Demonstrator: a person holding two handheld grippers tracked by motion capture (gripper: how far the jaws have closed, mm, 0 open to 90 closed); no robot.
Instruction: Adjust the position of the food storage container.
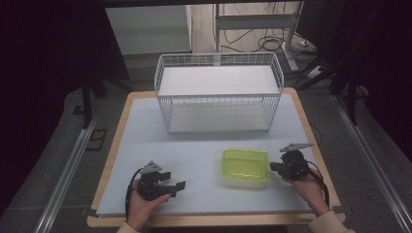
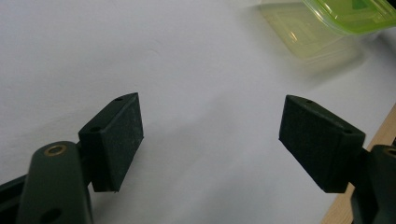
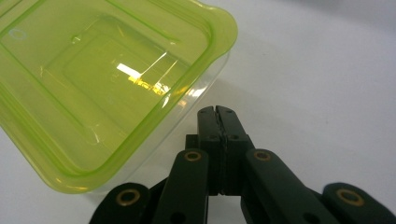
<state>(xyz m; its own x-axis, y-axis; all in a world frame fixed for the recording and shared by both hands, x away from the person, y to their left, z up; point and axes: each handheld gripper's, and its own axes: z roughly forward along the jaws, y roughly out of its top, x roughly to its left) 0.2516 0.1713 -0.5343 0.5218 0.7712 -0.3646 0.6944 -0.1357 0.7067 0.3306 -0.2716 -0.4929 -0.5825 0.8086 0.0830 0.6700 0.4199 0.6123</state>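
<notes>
A clear plastic box with a lime-green lid (image 1: 245,165) lies on the white table mat, front right of centre. My right gripper (image 1: 275,167) is at the box's right side, jaws shut with nothing between them; in the right gripper view its closed tips (image 3: 218,112) sit against or just beside the box's (image 3: 107,88) clear wall under the lid's rim. My left gripper (image 1: 175,180) rests at the front left, pointing right, jaws open and empty. In the left gripper view its pads (image 2: 116,135) stand wide apart over bare mat, with the box (image 2: 336,23) far off at the upper right.
A white wire basket (image 1: 218,92) with a white shelf board stands at the back middle of the table. The table's wooden edge (image 1: 204,221) runs along the front. A desk frame and cables (image 1: 272,34) lie on the floor beyond.
</notes>
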